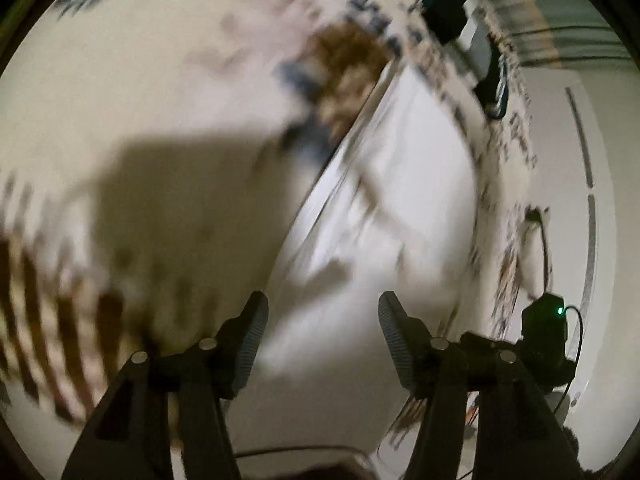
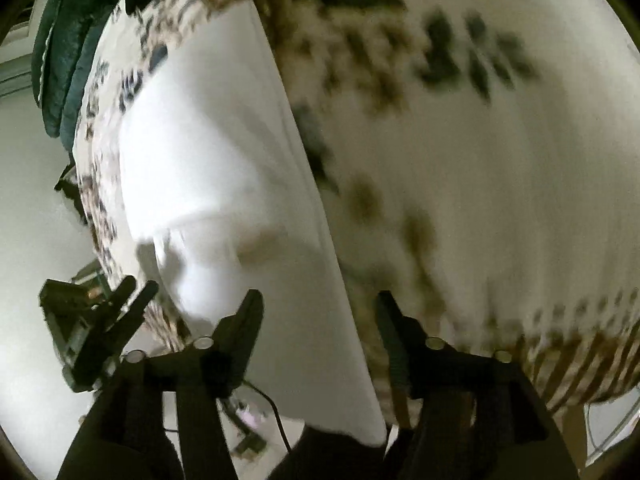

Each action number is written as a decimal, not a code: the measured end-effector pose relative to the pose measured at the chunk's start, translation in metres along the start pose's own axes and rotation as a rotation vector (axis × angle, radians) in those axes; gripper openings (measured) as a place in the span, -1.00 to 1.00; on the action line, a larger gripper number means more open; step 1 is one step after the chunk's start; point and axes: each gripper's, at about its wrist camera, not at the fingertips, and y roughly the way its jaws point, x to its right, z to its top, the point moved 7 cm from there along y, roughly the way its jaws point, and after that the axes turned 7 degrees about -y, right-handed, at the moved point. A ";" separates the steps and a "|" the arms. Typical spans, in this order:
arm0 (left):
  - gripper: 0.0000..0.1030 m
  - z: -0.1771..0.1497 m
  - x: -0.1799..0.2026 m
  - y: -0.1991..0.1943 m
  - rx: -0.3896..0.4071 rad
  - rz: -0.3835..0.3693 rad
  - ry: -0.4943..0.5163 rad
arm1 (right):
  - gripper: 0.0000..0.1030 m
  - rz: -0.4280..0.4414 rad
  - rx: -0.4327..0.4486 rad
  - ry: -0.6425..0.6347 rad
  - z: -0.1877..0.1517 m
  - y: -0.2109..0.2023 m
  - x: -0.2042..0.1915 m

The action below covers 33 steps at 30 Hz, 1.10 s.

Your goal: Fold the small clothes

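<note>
A white garment [image 1: 384, 216] lies flat on a cream tablecloth [image 1: 140, 80] printed with brown and blue motifs; its long straight edge runs diagonally. The picture is blurred. My left gripper [image 1: 323, 300] hangs open above the garment's near end, with nothing between its pads. In the right wrist view the same white garment [image 2: 208, 140] fills the left middle. My right gripper [image 2: 320, 300] stands open over the garment's straight edge, holding nothing. The left gripper [image 2: 136, 292] shows at the lower left, beside the garment's corner.
Dark green clothes [image 2: 68, 52] are piled at the table's far corner, also seen as a dark bundle [image 1: 448, 12]. The table edge [image 1: 504, 208] drops to a pale floor [image 1: 568, 200]. A black housing with a green light [image 1: 548, 328] and cables lie near that edge.
</note>
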 end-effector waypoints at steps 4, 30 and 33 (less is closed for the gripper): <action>0.07 -0.049 -0.038 -0.002 -0.047 0.077 -0.004 | 0.25 0.013 -0.083 0.012 -0.052 0.024 0.018; -0.92 -0.104 -0.008 -0.024 -0.029 -0.100 -0.018 | -0.92 0.302 -0.059 0.025 -0.134 0.064 -0.036; -0.92 -0.083 0.009 -0.037 -0.010 -0.171 -0.049 | -0.92 0.366 -0.007 0.041 -0.116 0.032 -0.045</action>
